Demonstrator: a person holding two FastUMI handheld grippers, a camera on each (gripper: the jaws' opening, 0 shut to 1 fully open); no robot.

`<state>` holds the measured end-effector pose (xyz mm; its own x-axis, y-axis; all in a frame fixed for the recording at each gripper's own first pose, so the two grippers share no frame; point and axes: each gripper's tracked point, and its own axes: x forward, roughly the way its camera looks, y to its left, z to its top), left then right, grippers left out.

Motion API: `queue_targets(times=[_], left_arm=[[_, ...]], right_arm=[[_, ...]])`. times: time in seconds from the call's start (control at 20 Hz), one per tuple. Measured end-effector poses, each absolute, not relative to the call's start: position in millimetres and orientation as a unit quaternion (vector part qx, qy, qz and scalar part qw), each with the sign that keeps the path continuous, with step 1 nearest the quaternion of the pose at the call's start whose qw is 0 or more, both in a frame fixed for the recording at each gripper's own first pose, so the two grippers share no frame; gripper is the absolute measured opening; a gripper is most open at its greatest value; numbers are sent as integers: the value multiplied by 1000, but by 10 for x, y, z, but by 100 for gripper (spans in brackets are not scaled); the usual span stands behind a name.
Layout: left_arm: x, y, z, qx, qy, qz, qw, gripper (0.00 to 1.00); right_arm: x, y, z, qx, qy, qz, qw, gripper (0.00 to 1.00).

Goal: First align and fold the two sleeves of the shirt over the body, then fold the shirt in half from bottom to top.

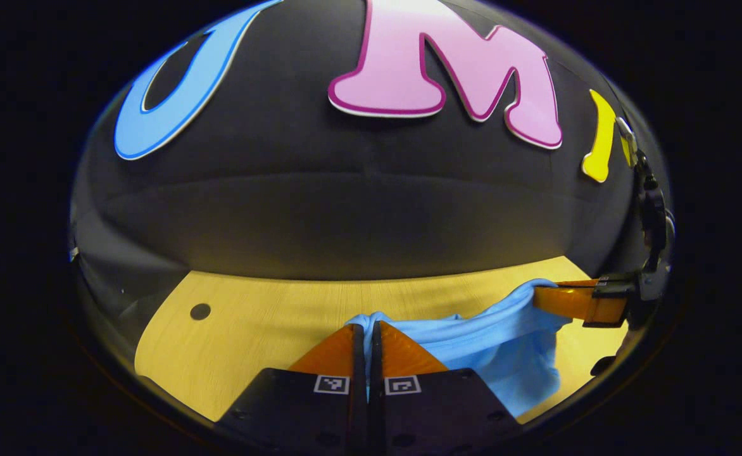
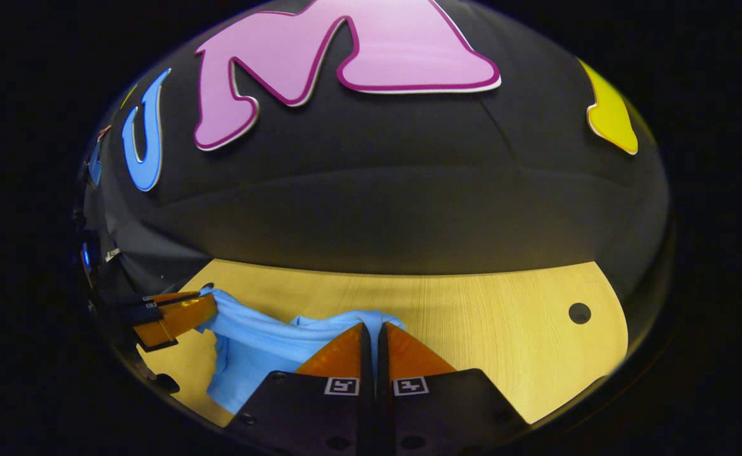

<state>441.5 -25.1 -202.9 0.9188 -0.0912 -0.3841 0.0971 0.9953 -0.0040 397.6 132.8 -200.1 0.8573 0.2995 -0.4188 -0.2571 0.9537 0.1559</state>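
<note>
Recording booth: black cloth wall (image 1: 358,209), wooden table (image 2: 485,316).

The left tongs (image 1: 366,329) have both fingers pressed together, nipping a bunch of the blue shirt (image 1: 504,342) at the tips. The right tongs (image 2: 374,330) are clamped the same way on the cloth, fingers side by side, level with the left tongs and apart from them.

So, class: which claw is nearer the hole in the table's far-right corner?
Right. The hole lies right of the right claw; the left claw sits on its other side.
</note>
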Motion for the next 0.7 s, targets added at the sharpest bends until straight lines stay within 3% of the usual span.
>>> queue_targets(times=[0.3, 0.45, 0.5, 0.6, 0.65, 0.7], left_arm=[[4895, -226, -2574, 17, 202, -41, 978, 7], [4943, -193, -2765, 19, 216, -34, 976, 17], [4948, -150, -2800, 25, 216, -25, 976, 20], [4948, -106, -2822, 32, 215, -21, 976, 41], [4929, -120, -2767, 29, 211, -23, 977, 61], [4841, -114, -2651, 23, 198, -20, 980, 80]], right_arm=[[4379, 1332, -2610, 11, 233, 120, 965, 5], [4395, 1291, -2859, -20, 248, 118, 961, 5], [4382, 1256, -2898, -33, 249, 117, 961, 11], [4362, 1278, -2883, -31, 241, 119, 963, 20], [4342, 1299, -2864, -24, 237, 123, 963, 22], [4282, 1295, -2831, -21, 236, 124, 964, 42]])
